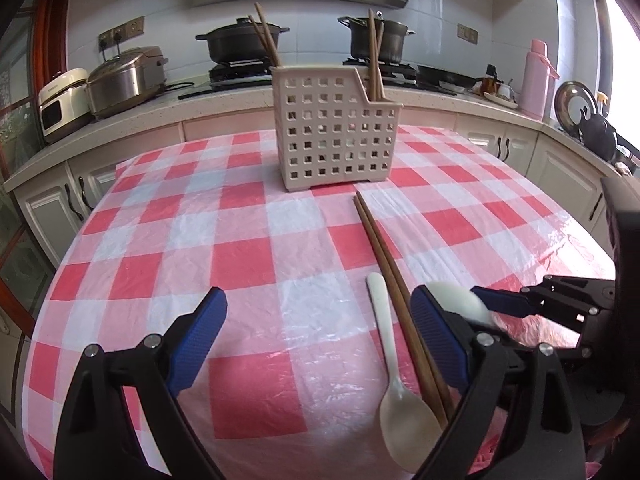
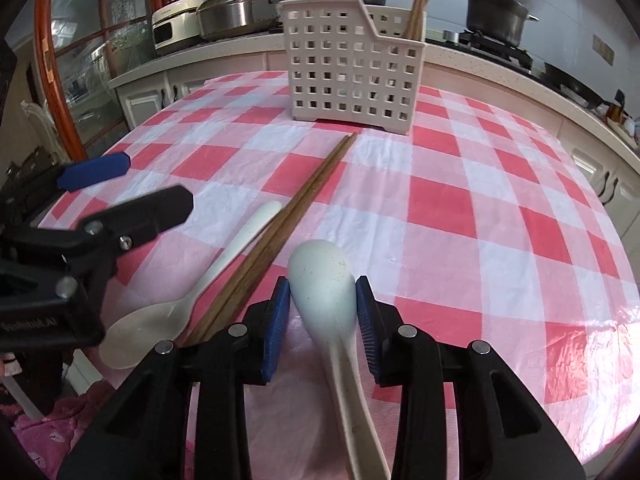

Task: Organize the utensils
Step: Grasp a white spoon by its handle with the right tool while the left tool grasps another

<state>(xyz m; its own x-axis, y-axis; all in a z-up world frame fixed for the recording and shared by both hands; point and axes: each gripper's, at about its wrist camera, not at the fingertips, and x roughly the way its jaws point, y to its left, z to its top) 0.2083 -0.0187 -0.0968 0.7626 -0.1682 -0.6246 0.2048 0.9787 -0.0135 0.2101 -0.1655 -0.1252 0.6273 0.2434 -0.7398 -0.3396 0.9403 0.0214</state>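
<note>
Pale blue rice spoon point(image 2: 323, 280) sits between my right gripper point(image 2: 323, 312) pads, which pinch its bowl edges: smooth curved plastic, so I judge it may twist or slip out. My left gripper point(image 1: 316, 340) is spread wide, empty. Cream spoon point(image 2: 168, 312) and loose chopsticks point(image 2: 280, 224) lie beside on the checked tablecloth point(image 2: 480, 208). Perforated caddy point(image 2: 352, 60) stands farther off, light enough to tip if bumped.

A holder point(image 1: 338, 130) is set at the table's point(image 1: 248, 240) far side, chopsticks point(image 1: 376, 60) inside. Before it, two chopsticks point(image 1: 384, 256) are laid, a spoon point(image 1: 394, 376) just left.
</note>
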